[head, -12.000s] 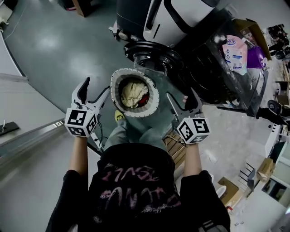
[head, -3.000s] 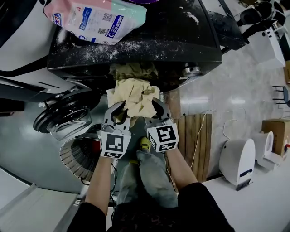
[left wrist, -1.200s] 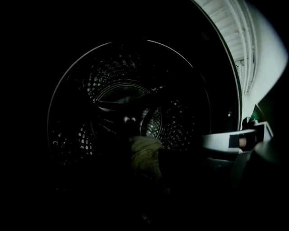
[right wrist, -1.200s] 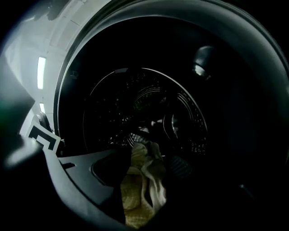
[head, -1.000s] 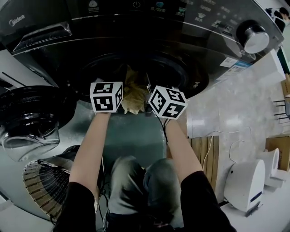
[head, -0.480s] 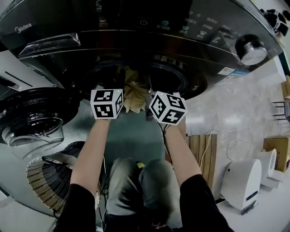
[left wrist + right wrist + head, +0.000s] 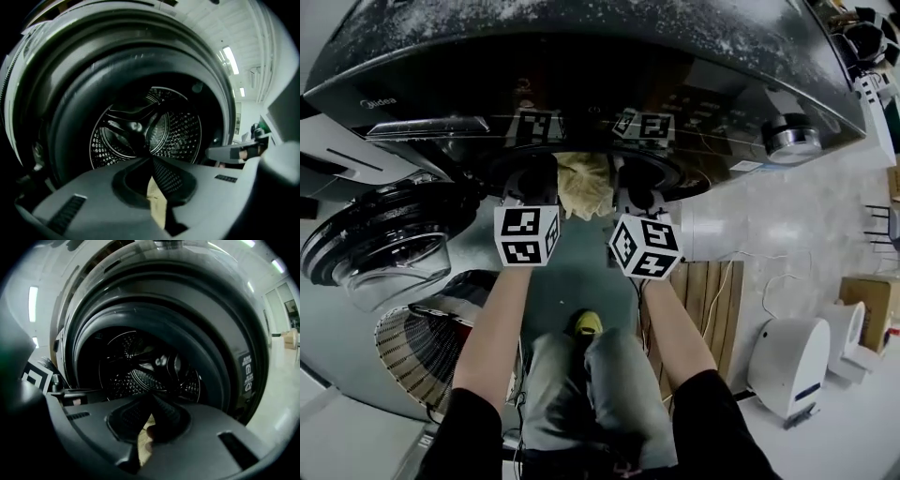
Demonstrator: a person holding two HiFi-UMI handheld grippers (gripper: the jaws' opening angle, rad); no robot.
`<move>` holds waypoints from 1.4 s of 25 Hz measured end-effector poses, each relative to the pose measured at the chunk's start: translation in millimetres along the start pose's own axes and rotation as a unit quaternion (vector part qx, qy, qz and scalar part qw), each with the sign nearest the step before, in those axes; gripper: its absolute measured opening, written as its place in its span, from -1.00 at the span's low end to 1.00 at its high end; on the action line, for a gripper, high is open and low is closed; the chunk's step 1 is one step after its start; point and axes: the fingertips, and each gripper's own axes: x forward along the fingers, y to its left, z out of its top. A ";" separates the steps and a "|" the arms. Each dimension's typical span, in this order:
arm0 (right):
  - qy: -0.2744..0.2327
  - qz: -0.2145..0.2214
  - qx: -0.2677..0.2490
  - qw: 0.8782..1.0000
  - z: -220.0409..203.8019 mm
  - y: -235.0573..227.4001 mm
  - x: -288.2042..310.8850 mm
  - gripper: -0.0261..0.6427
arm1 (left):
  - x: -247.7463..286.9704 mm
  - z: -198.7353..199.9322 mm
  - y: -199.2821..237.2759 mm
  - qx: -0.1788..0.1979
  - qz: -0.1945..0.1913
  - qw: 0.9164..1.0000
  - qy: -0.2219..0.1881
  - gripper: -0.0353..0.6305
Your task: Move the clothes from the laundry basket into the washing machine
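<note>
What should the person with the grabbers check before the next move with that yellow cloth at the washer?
1. Washer door open: ok.
2. Drum clear of blockage: ok.
3. Yellow cloth fully inside: not ok, it hangs over the opening's rim.
4. Left gripper ready to grab: not ok, jaws shut.
5. Right gripper ready to grab: not ok, jaws shut.
6. Laundry basket emptied: cannot tell.

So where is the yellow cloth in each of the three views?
Head view: yellow cloth upper centre, hanging from the washer drum.
Left gripper view: sliver, bottom centre, below jaw tips.
Right gripper view: sliver, bottom centre, below jaw tips.
Shared landmark: the washer drum.
</note>
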 end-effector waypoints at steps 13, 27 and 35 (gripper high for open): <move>0.008 0.014 0.002 1.000 62.0 34.0 -81.0 -0.91 | -86.5 57.0 -26.3 0.019 -0.001 1.000 0.005 -0.86; 0.004 0.012 0.020 1.000 178.3 68.1 -175.9 -0.91 | -185.8 188.4 -50.5 0.017 0.011 1.000 -0.016 -0.86; -0.020 0.009 0.028 0.999 243.9 86.7 -226.3 -0.91 | -249.9 252.4 -53.7 0.033 0.025 0.999 -0.033 -0.86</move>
